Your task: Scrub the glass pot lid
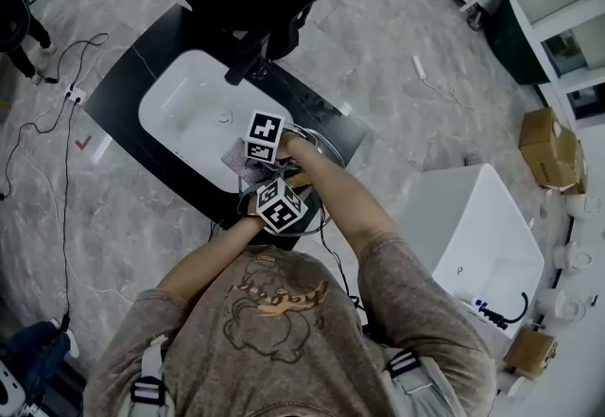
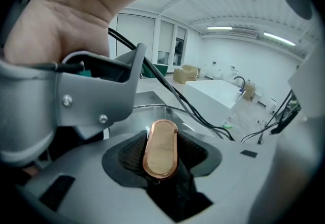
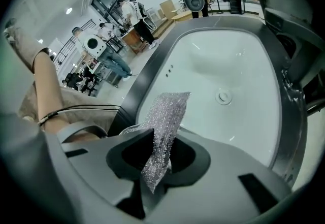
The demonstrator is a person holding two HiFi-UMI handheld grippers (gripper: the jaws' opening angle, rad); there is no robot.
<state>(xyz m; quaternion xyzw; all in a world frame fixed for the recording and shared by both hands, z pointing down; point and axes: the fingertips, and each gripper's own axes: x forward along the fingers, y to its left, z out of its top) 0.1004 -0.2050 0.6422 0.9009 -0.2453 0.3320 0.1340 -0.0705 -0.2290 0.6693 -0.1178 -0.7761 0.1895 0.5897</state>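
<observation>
Plainly, the left claw (image 2: pixel 161 153) is shut across the oval, copper-rimmed wooden knob (image 2: pixel 161 148), its dark ribbed pads pressing the knob's two long flat sides. That knob belongs to the round, clear glass pot lid with a thin metal rim (image 2: pixel 144 116), which the claw carries by it. In the head view the lid sits low over the black stone counter (image 1: pixel 142 56), just right of the white oval sink basin (image 3: pixel 238 65) and mostly covered by the person's forearms.

I judge the lid stiff, fairly weighty for one claw, breakable if it knocks the counter, and slick once wet. The knob is the sensible hold: it is dry, not glass, and its flattened shape should keep the lid from spinning between the pads. Gripping the rim would likely slip and would block the surface to be cleaned.

Further right, the right claw (image 3: pixel 158 152) is closed narrowly on a silvery, glittering scouring cloth (image 3: pixel 165 121), pinched low down so that most of the strip stands free beyond the jaws, above the basin. The cloth looks light, thin and floppy, so it will probably fold under pressure. It would have to be laid flat against the glass before rubbing, while the knob grip takes the push.
</observation>
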